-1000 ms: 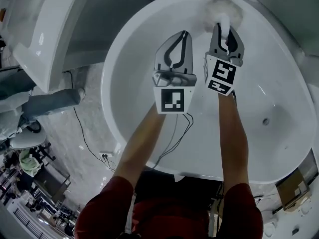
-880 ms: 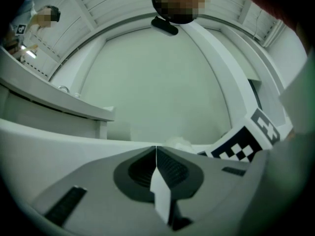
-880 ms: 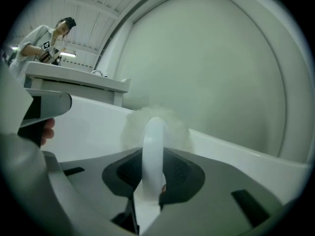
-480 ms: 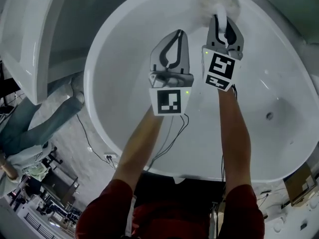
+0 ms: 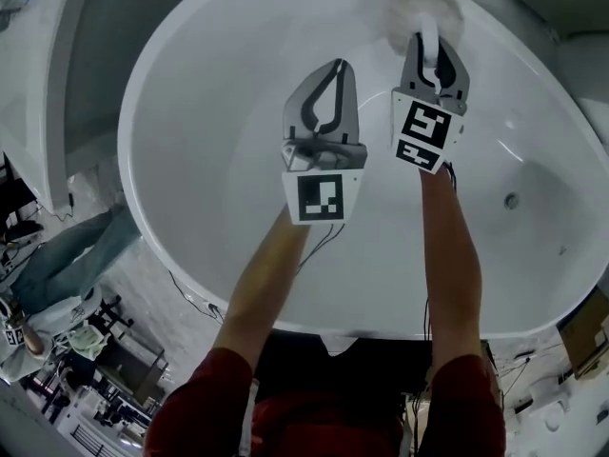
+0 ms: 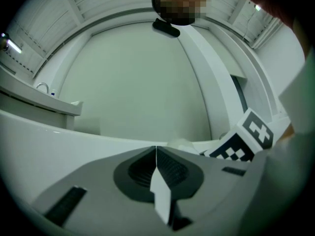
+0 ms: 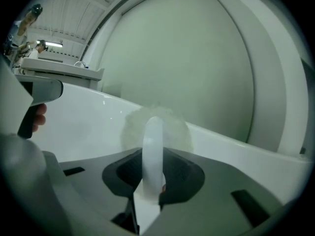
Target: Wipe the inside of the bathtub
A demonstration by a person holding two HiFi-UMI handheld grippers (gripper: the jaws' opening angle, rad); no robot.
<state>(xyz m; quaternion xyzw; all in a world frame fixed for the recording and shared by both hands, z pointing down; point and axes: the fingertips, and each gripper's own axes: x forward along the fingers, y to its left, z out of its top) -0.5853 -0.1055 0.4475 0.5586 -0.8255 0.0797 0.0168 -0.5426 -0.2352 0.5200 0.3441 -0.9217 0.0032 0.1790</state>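
Observation:
A white oval bathtub (image 5: 190,198) fills the head view. My right gripper (image 5: 430,38) is shut on the white handle (image 7: 153,151) of a fluffy white scrubber (image 5: 423,9), whose head presses against the tub's far inner wall just below the rim. In the right gripper view the scrubber head (image 7: 170,129) shows round the handle. My left gripper (image 5: 334,69) hovers over the tub's inside to the left of the right one, shut with nothing between its jaws; its pads (image 6: 156,168) meet in a thin line.
A drain hole (image 5: 511,200) sits low on the tub's right side. Cables (image 5: 328,246) trail from the grippers over the tub's near rim. Another white tub (image 5: 38,74) stands at the left. A cardboard box (image 5: 582,336) is at the lower right.
The head view has shifted so that the tub sits lower and more to the left in the picture. Both grippers keep their places; the scrubber stays against the far wall.

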